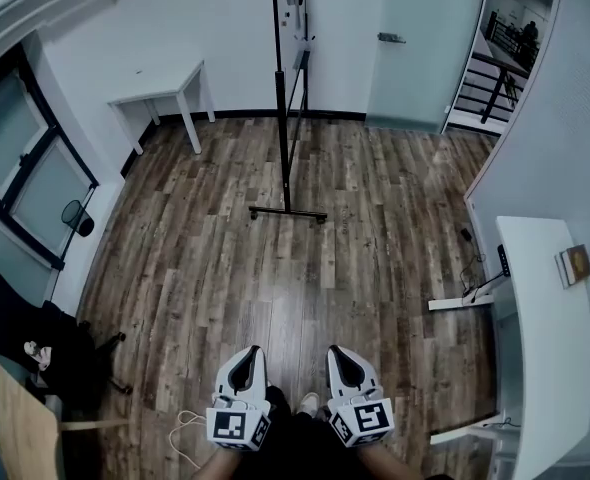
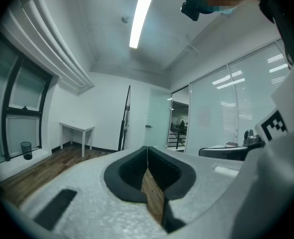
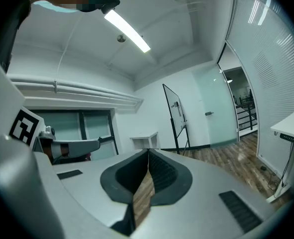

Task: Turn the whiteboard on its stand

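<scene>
The whiteboard is judged rigid, freely pivoting, best gripped at its frame edge; left gripper and right gripper are seen closed, empty.

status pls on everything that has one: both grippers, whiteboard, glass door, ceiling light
Left gripper: shut, nothing between the jaws.
Right gripper: shut, nothing between the jaws.
Whiteboard: upright on its stand across the room, neither gripper touching it.
Glass door: looks closed.
Ceiling light: on.
</scene>
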